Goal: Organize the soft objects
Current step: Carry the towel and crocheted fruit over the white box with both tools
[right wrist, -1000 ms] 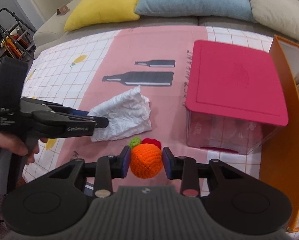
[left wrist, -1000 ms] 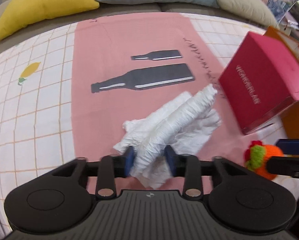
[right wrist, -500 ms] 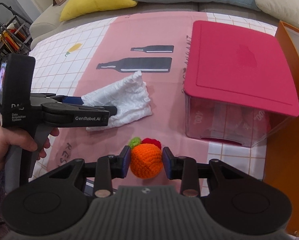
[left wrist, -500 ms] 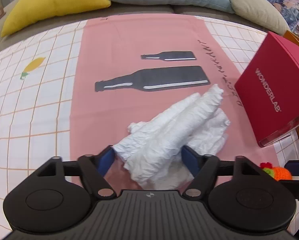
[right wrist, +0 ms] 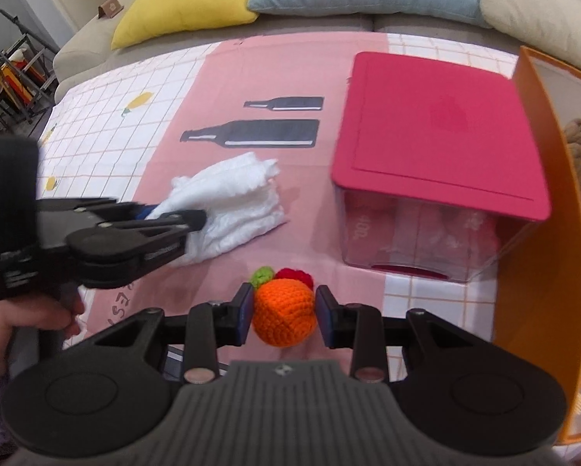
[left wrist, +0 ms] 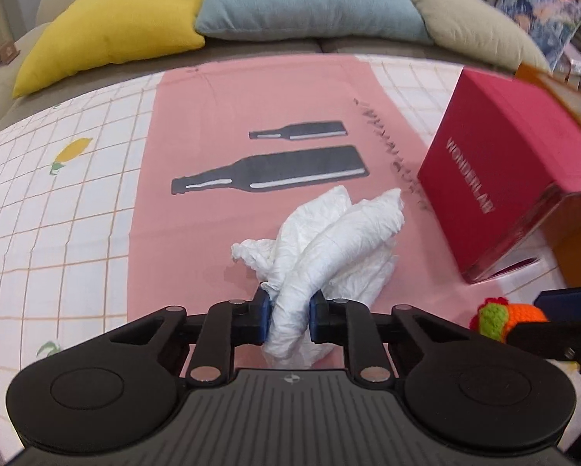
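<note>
A crumpled white cloth (left wrist: 348,233) lies on the pink mat (left wrist: 220,124), bunched into a ridge. My left gripper (left wrist: 289,312) has its jaws closing on the near end of that ridge, and both blue pads press into the fabric. In the right wrist view the left gripper (right wrist: 191,219) reaches in from the left onto the white cloth (right wrist: 243,198). My right gripper (right wrist: 283,310) is shut on an orange crochet fruit (right wrist: 284,312) with a green and red top, held just above the mat's near edge. The orange crochet fruit (left wrist: 519,316) also shows at the far right of the left wrist view.
A clear box with a crimson lid (right wrist: 437,124) stands right of the cloth. An orange bin wall (right wrist: 538,233) rises beyond it, with something brown and fluffy inside. Yellow, blue and beige cushions (left wrist: 302,4) line the sofa behind. A person's hand (right wrist: 38,310) holds the left gripper.
The left gripper's jaws spread wide around the cloth, then came together on its bunched ridge, pulling the folds tighter. The right gripper kept its hold on the orange fruit.
</note>
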Motion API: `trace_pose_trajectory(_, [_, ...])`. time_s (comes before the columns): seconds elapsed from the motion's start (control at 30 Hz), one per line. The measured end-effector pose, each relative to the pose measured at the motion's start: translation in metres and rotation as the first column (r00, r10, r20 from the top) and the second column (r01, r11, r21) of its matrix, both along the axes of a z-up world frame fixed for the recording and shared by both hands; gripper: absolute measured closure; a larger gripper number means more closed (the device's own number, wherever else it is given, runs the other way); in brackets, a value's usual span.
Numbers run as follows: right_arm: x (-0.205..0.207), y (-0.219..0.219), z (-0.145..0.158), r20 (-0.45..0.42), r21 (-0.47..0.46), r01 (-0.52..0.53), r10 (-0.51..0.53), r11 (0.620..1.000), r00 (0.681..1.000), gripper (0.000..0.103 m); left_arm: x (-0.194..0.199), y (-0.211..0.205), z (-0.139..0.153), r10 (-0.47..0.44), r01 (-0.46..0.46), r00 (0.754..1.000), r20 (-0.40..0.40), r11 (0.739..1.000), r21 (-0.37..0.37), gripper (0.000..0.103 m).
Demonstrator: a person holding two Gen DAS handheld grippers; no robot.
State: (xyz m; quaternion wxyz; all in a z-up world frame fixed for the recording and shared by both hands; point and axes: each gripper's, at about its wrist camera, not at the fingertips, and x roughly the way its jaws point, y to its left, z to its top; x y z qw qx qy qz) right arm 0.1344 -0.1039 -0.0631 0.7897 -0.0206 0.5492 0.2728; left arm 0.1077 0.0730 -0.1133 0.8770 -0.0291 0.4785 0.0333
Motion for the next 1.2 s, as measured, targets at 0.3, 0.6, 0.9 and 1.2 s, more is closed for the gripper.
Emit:
trace_pose_trajectory(0.3, [-0.006,-0.024,0.019,0.041,0.035,0.035,-0.037,0.999,0.998,0.069,-0.038,-0.007,0.057,0.028,-0.017,0.993,0.113,0.995,-0.099,0.083])
trace_pose_trajectory(0.6, [-0.017,-0.056,0.061,0.134,0.097,0.06,-0.073,0.993,0.988,0.069,-0.058,-0.035,0.109,0.01,0.027,0.979,0.202,0.984,-0.177,0.083])
trace_pose_trajectory(0.9, [-0.013,-0.121,0.094,0.228,0.098,0.173,-0.192,0.98,0.955,0.069,-0.036,-0.09,0.144,-0.096,0.168,0.956,0.277,0.953,-0.251,0.083])
trace_pose_trajectory(1.2, [-0.001,-0.189,0.093,0.275,0.019,0.298,-0.292,0.954,0.916,0.069,0.004,-0.168,0.142,-0.272,0.335,0.922,0.276,0.917,-0.218,0.083])
